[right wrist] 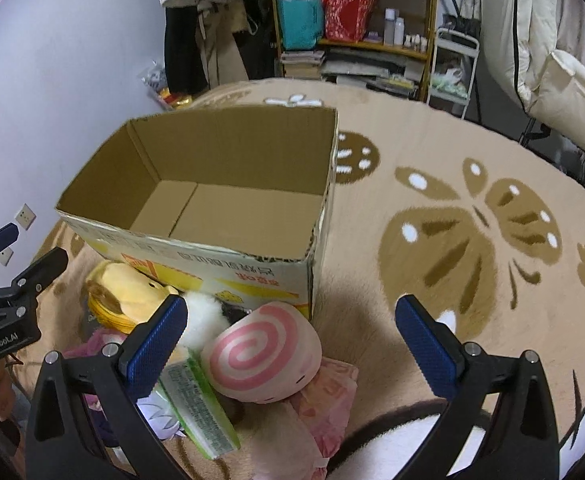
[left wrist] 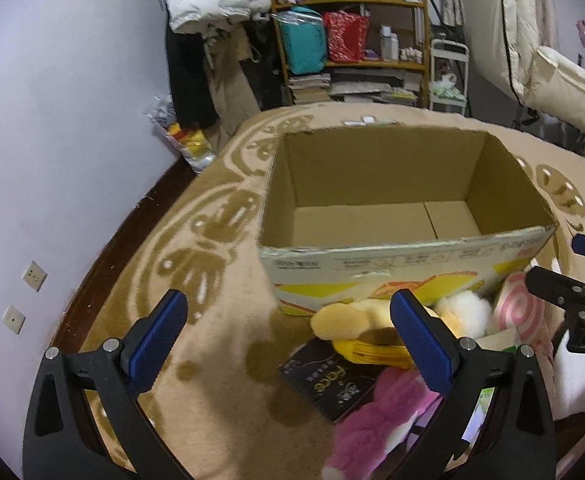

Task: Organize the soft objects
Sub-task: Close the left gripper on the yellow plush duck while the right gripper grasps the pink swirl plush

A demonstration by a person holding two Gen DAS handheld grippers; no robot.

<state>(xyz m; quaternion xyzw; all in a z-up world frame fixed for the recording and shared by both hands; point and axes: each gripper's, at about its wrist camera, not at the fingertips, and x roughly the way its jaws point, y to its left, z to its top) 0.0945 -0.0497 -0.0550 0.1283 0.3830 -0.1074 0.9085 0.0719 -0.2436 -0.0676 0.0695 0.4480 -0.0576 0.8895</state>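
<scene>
soft rug (right wrist: 432, 152) everywhere. cardboard box (right wrist: 228, 248) at 12 o'clock has nothing in it; swirl plush (right wrist: 264, 356) and yellow toy (right wrist: 128, 284) wait outside. left gripper (left wrist: 288, 344) and right gripper (right wrist: 292, 344) gape wide, holding nothing.

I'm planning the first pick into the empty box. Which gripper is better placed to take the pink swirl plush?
Right, probably. The right gripper is open, and the pink swirl plush lies between its fingers, in front of the cardboard box. From the left gripper, also open, the plush sits off to the side.
</scene>
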